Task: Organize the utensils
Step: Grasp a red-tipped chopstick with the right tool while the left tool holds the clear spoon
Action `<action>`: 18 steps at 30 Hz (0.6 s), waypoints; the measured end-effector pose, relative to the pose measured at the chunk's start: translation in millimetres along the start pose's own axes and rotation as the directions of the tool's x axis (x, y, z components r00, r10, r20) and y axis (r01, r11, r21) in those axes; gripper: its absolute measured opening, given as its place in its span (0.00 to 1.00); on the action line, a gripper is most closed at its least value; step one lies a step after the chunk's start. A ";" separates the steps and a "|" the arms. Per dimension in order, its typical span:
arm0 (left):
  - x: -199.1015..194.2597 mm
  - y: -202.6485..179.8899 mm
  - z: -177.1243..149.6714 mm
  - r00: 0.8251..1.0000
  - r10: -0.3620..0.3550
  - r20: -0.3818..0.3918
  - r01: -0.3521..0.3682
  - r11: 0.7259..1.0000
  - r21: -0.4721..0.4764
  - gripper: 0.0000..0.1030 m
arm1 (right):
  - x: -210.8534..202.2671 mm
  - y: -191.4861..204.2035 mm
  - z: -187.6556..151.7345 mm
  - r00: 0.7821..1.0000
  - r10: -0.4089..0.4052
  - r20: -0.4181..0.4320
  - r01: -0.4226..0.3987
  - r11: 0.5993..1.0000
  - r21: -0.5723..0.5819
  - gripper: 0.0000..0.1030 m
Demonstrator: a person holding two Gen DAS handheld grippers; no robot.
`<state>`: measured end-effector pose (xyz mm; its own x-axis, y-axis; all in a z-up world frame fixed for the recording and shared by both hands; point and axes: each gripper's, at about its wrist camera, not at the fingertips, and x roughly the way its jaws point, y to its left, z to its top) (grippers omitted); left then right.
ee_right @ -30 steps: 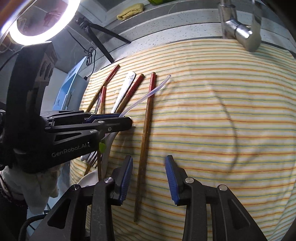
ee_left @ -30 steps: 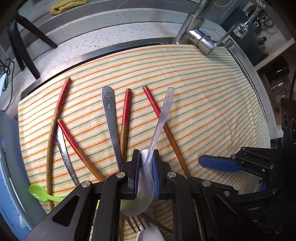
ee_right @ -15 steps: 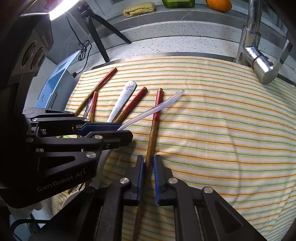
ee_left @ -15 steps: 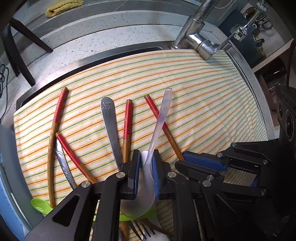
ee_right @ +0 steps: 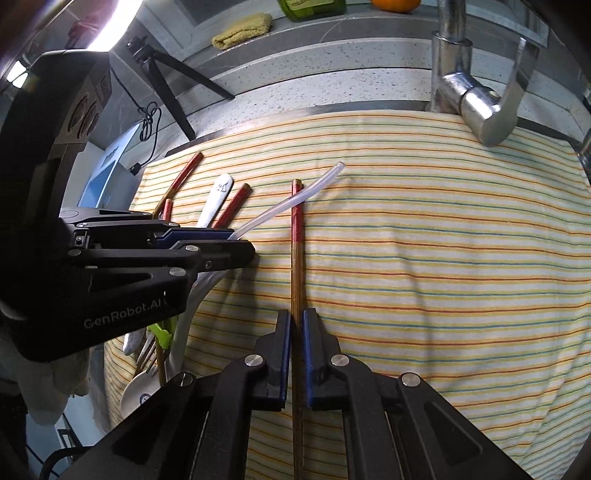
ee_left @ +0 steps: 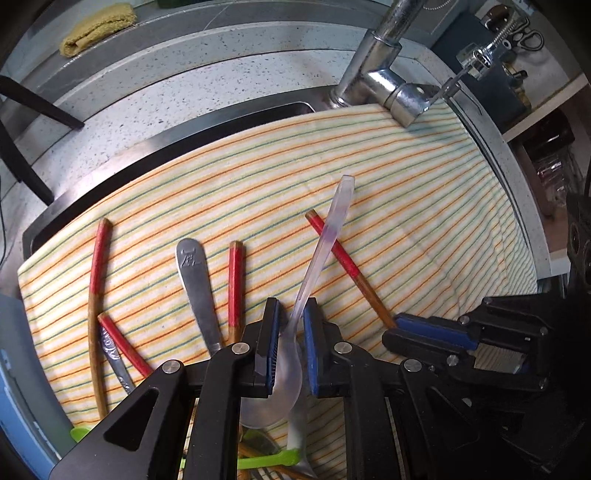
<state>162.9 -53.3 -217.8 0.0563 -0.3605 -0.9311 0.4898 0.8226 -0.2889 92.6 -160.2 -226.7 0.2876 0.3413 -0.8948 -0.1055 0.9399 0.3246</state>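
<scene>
My left gripper is shut on a clear plastic spoon, its handle slanting up and away over the striped cloth. In the right wrist view that left gripper sits at the left with the clear plastic spoon sticking out. My right gripper is shut on a red-topped wooden chopstick that lies on the striped cloth. From the left wrist view the right gripper pinches the lower end of the chopstick. Other red-topped chopsticks and a metal utensil handle lie to the left.
A chrome tap overhangs the cloth's far edge, the tap also showing from the right wrist. A yellow sponge rests on the ledge behind. A green plastic utensil and a white spoon lie near the front left.
My right gripper went from open astride the chopstick to shut on it. The left gripper kept the clear spoon and drifted a little across the cloth.
</scene>
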 end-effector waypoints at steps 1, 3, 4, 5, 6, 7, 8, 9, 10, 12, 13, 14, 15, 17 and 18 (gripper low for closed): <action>0.8 -0.9 1.5 1.000 -0.003 -0.001 0.003 1.000 0.001 0.11 | -1.7 -1.9 -1.0 1.000 0.002 0.001 -0.002 1.000 0.004 0.06; 1.4 -4.0 4.2 1.000 0.009 0.004 -0.009 1.000 0.018 0.10 | -3.2 -5.1 -1.7 1.000 0.005 0.006 -0.005 1.000 0.014 0.06; 1.2 -4.5 5.4 1.000 0.009 0.008 -0.009 1.000 0.013 0.07 | -4.7 -7.2 -2.3 1.000 0.006 0.009 -0.006 1.000 0.021 0.06; 0.5 -4.8 6.5 1.000 -0.001 0.008 0.001 1.000 0.011 0.05 | -6.5 -9.9 -3.3 1.000 0.008 0.012 -0.008 1.000 0.028 0.06; -0.9 -5.1 6.6 1.000 -0.009 0.013 0.009 1.000 0.011 0.04 | -8.7 -12.8 -3.9 1.000 0.011 0.015 -0.012 0.999 0.039 0.06; -3.1 -5.5 6.7 1.000 -0.013 0.019 0.013 1.000 0.008 0.04 | -10.6 -14.6 -4.6 1.000 0.013 0.019 -0.014 0.999 0.048 0.06; -4.9 -6.5 7.0 0.999 -0.022 0.024 0.022 1.000 0.008 0.04 | -13.1 -17.3 -5.1 1.000 0.015 0.025 -0.017 0.998 0.057 0.06; -7.0 -7.3 7.2 0.999 -0.031 0.028 0.031 0.999 0.010 0.04 | -15.7 -19.5 -5.0 0.999 0.016 0.034 -0.018 0.998 0.065 0.06; -9.4 -7.6 7.3 0.999 -0.033 0.036 0.033 0.999 0.009 0.04 | -18.3 -21.3 -5.1 0.999 0.017 0.041 -0.020 0.997 0.070 0.06; -13.7 -9.3 8.6 0.998 -0.043 0.049 0.042 0.999 0.015 0.04 | -22.9 -24.8 -4.4 0.998 0.022 0.055 -0.026 0.996 0.084 0.06; -15.2 -9.6 8.9 0.998 -0.045 0.054 0.045 0.999 0.010 0.04 | -25.4 -26.3 -3.9 0.998 0.024 0.062 -0.029 0.995 0.090 0.06; -16.9 -9.8 9.1 0.997 -0.051 0.058 0.051 0.999 0.011 0.04 | -27.8 -27.9 -3.7 0.997 0.024 0.068 -0.031 0.995 0.094 0.06; -17.7 -10.0 9.0 0.997 -0.057 0.060 0.057 0.998 0.013 0.04 | -30.7 -28.9 -3.9 0.997 0.026 0.073 -0.033 0.995 0.097 0.06; -19.8 -8.2 8.2 0.995 -0.068 0.068 0.068 0.998 -0.003 0.04 | -35.5 -31.4 -4.0 0.996 0.026 0.082 -0.035 0.994 0.104 0.06; -21.5 -8.1 7.1 0.994 -0.076 0.072 0.077 0.997 -0.006 0.04 | -37.0 -32.2 -3.8 0.996 0.029 0.085 -0.038 0.993 0.109 0.06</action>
<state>163.9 -55.3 -193.8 0.0817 -0.4529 -0.8878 0.4878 0.7950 -0.3607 81.7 -203.1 -205.2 0.3644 0.3670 -0.8559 -0.0117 0.9208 0.3899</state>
